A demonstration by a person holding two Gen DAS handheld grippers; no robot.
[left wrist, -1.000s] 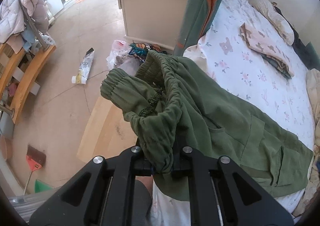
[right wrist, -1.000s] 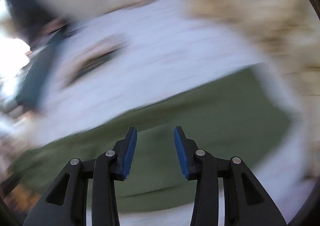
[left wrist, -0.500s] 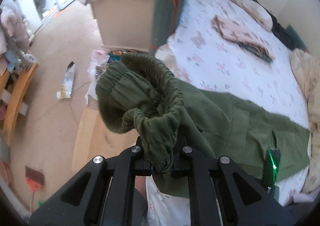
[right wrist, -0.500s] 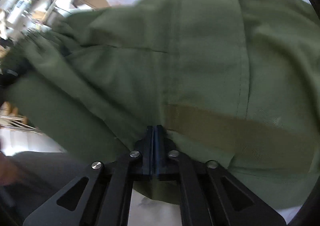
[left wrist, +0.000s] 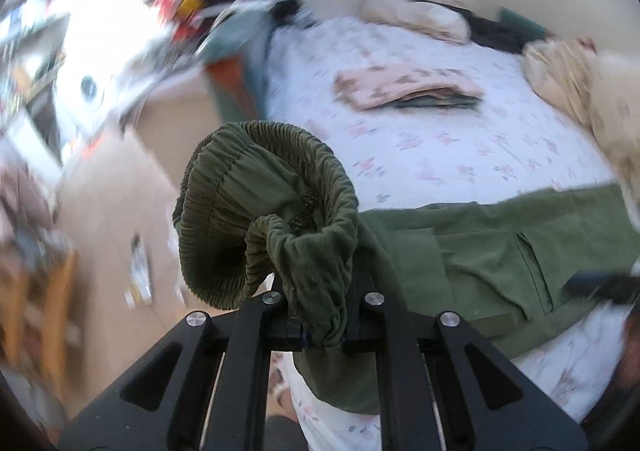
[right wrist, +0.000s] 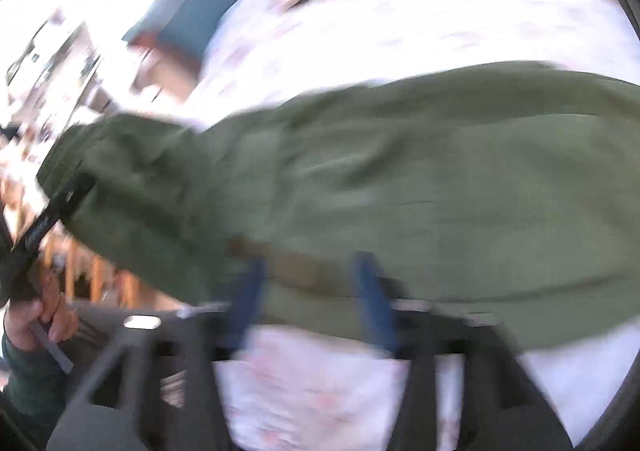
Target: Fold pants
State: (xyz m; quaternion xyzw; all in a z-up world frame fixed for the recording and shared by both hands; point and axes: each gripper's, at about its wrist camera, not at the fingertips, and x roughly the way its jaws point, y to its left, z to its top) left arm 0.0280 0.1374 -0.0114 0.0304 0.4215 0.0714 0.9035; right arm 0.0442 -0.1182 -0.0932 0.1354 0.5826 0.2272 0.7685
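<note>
Olive green pants (left wrist: 472, 251) lie across the near edge of a bed with a white flowered sheet (left wrist: 460, 147). My left gripper (left wrist: 320, 315) is shut on the bunched elastic waistband (left wrist: 264, 211) and holds it up off the bed's left end. In the right wrist view the pants (right wrist: 400, 179) stretch across the frame, blurred. My right gripper (right wrist: 312, 287) is open, its blue pads (right wrist: 372, 299) spread at the near hem of the pants, holding nothing.
Folded pink and dark clothes (left wrist: 404, 87) lie mid-bed. Cream bedding (left wrist: 568, 79) and pillows sit at the far right. A teal and orange garment (left wrist: 236, 63) hangs at the bed's left end. Cluttered floor (left wrist: 112, 219) lies left.
My right gripper was shut on the pants' edge half a second ago and is now open, drawn back. My left gripper still holds the waistband and has swung, view tilting toward the bed.
</note>
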